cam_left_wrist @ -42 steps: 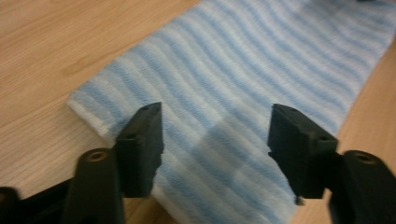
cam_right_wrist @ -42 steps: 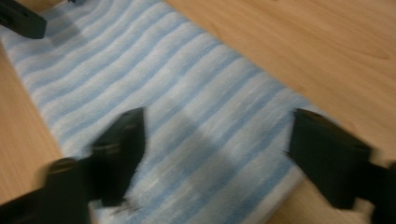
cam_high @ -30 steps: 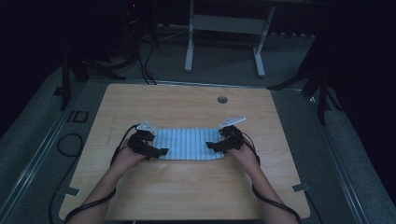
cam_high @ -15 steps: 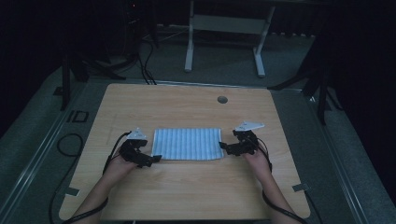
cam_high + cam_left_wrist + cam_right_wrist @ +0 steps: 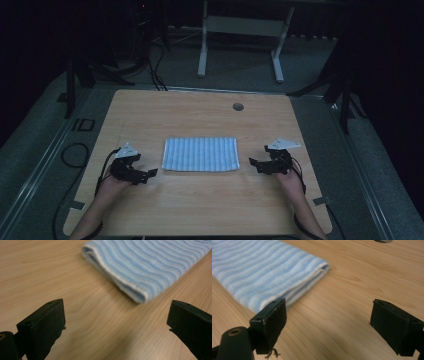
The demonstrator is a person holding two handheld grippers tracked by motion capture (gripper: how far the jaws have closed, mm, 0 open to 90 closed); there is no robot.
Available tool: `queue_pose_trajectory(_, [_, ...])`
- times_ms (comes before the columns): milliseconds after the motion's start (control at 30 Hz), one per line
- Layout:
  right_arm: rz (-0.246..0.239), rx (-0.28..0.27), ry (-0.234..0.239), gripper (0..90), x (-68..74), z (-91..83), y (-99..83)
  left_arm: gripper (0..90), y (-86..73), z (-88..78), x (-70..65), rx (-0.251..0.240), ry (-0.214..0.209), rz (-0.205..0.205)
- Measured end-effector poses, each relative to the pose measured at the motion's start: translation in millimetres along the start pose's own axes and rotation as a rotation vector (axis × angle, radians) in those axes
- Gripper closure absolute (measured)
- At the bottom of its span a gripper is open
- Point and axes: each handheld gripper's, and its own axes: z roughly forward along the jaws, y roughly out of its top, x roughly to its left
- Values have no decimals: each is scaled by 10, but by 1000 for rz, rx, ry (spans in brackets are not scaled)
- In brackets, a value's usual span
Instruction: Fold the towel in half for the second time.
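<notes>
Beside the folded towel, left tool and right tool gape wide, gripping nothing.

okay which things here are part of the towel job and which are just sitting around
Part of the job:
- folded striped towel
- left gripper, jaws open and empty
- right gripper, jaws open and empty

Just there:
- table
- round hole in the tabletop
- white stand behind the table

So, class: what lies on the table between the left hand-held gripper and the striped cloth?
Nothing: bare wood separates the left hand-held gripper from the cloth, as the high view and left gripper view show.
</notes>
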Motion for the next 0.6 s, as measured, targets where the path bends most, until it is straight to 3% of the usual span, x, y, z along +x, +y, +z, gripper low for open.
queue_pose_trajectory(133, [25,-15,-11,135,-69,-97,-93,17,-116,-123,48,-30,10,-29])
queue_pose_trajectory(233, [60,-49,-17,135,-108,-164,-172,17,-220,-210,55,-64,53,-31])
queue_pose_trajectory(400, [52,-48,-68,135,-138,-238,-263,17,-352,-330,42,-81,98,-38])
queue_pose_trajectory(500, [73,-47,-103,135,-167,-323,-388,17,-404,-388,37,-93,105,-46])
queue_pose_trajectory(600, [75,-33,-99,135,-160,-358,-450,17,-451,-438,38,-117,97,-61])
